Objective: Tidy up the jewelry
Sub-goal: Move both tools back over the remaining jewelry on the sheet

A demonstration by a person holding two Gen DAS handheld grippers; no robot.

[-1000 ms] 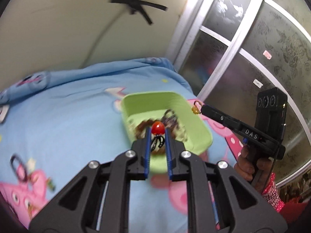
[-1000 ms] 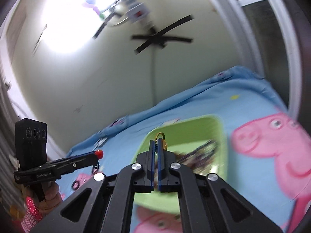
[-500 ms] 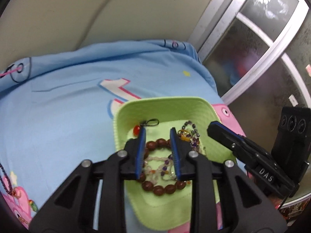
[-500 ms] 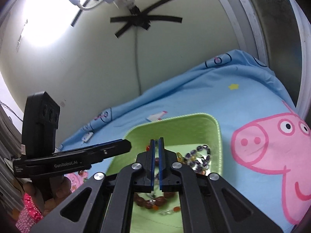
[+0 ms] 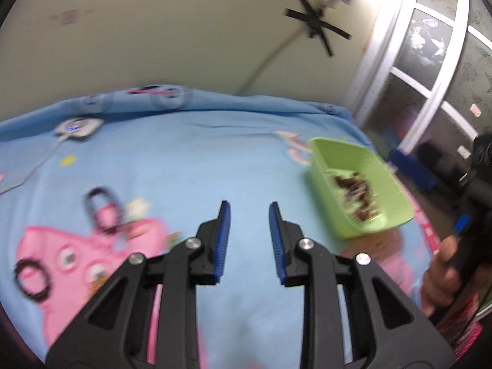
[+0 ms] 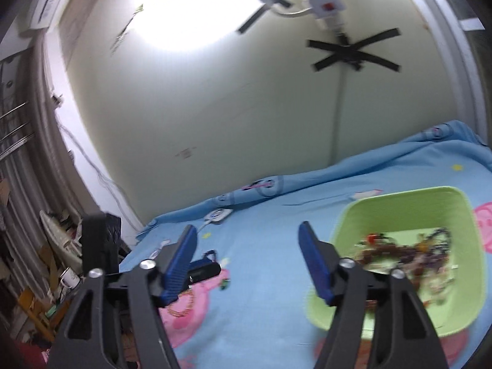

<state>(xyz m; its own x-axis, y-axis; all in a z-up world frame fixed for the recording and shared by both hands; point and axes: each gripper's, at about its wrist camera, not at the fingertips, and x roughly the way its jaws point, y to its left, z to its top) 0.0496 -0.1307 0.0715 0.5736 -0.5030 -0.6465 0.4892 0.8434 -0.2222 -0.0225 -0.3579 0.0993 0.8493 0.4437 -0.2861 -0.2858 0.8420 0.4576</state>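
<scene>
Matt cloth bedsheet point(image 5: 190, 160) at 12 o'clock, smooth green plastic tub point(image 5: 353, 166) at 3 o'clock, ribbed blue gripper pads point(image 5: 224, 240).

A bed point(image 5: 184, 160) in a blue cartoon-pig sheet stands against a cream wall point(image 5: 153, 30). On that wall, crossed black tape point(image 6: 353, 52) holds a cable below a power strip point(image 6: 323, 3). Frosted glass panels point(image 5: 430, 61) stand right of the bed; cluttered shelves point(image 6: 46, 261) lie to its left.

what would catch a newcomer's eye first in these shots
The lime green tray heaped with beaded bracelets stands out, lying on the blue cartoon-pig bedsheet to the right of both grippers. Next, dark loose bracelets lie on the sheet's pink pig, left of the left gripper, which holds nothing.
</scene>
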